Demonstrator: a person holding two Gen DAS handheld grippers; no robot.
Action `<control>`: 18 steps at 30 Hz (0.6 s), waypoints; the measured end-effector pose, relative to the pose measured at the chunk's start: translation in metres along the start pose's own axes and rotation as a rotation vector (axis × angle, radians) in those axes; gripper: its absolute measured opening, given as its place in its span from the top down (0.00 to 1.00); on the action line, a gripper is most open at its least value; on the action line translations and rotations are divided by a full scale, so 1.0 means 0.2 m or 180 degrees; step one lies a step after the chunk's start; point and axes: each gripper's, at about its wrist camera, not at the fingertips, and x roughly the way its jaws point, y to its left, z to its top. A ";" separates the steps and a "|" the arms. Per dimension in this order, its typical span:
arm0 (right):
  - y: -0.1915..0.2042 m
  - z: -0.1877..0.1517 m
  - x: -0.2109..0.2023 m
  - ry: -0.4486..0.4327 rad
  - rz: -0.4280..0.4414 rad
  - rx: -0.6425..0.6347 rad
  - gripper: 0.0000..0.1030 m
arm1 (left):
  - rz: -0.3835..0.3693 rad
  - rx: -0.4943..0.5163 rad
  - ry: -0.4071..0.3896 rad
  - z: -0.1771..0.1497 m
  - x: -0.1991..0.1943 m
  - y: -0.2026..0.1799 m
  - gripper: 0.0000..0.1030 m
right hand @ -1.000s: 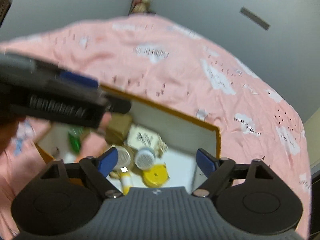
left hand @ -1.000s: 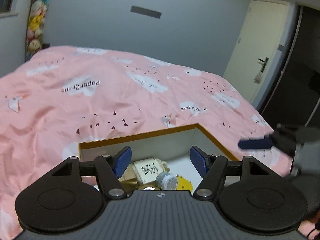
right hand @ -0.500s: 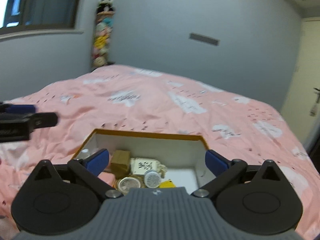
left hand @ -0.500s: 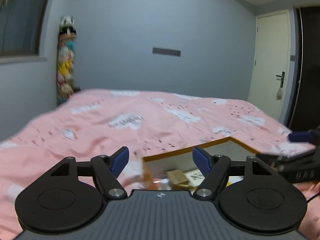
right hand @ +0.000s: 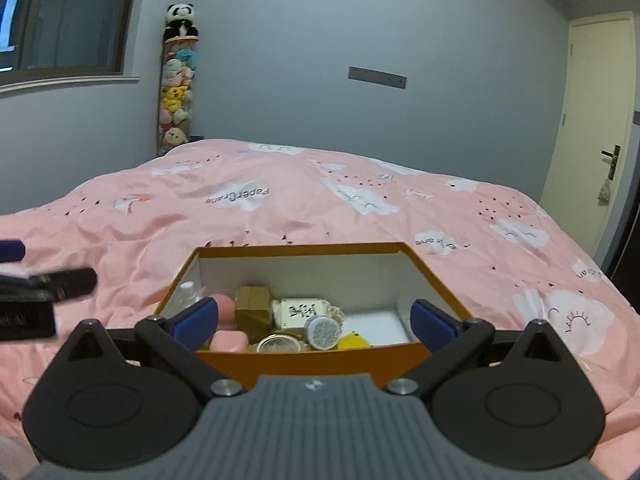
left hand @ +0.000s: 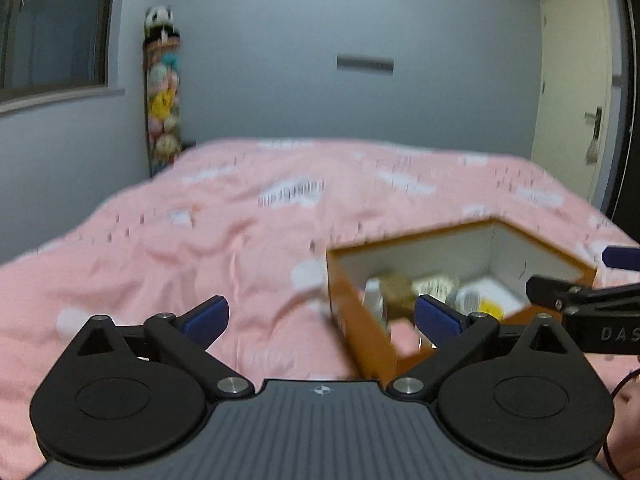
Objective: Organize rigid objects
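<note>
An orange box with white inner walls (right hand: 404, 276) sits on the pink bed, also in the left wrist view (left hand: 360, 332). It holds several small objects: a gold box (right hand: 252, 304), a white packet with black writing (right hand: 298, 310), a silver-capped jar (right hand: 323, 332), a round tin (right hand: 280, 345), a yellow item (right hand: 354, 340), pink items (right hand: 228, 340) and a clear bottle (right hand: 187, 293). My right gripper (right hand: 314, 320) is open and empty just in front of the box. My left gripper (left hand: 320, 318) is open and empty, left of the box.
The pink quilt (right hand: 320, 200) covers the whole bed. A tall holder of plush toys (right hand: 176, 80) stands in the far corner. A window (right hand: 60, 20) is on the left wall and a door (right hand: 596, 112) at the right.
Both grippers have pulled back and up from above the box. The left gripper has swung left, so the box now lies at its right. Both stay open.
</note>
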 end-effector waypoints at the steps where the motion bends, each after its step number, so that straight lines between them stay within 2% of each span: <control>1: 0.01 -0.01 0.01 0.0033 0.0023 -0.0007 0.03 | -0.0036 -0.0035 0.0080 -0.01 0.02 0.01 0.00; 3: 0.01 -0.03 0.03 0.0144 0.0049 0.0002 0.03 | -0.0101 -0.0131 0.0176 -0.03 0.03 0.03 0.00; 10: -0.01 -0.09 0.11 0.0432 0.0072 0.0155 0.03 | -0.0024 -0.0252 0.0401 -0.08 0.08 0.05 0.00; 18: -0.02 -0.12 0.15 0.0537 0.0098 0.0192 0.03 | -0.0025 -0.0260 0.0486 -0.10 0.09 0.04 0.00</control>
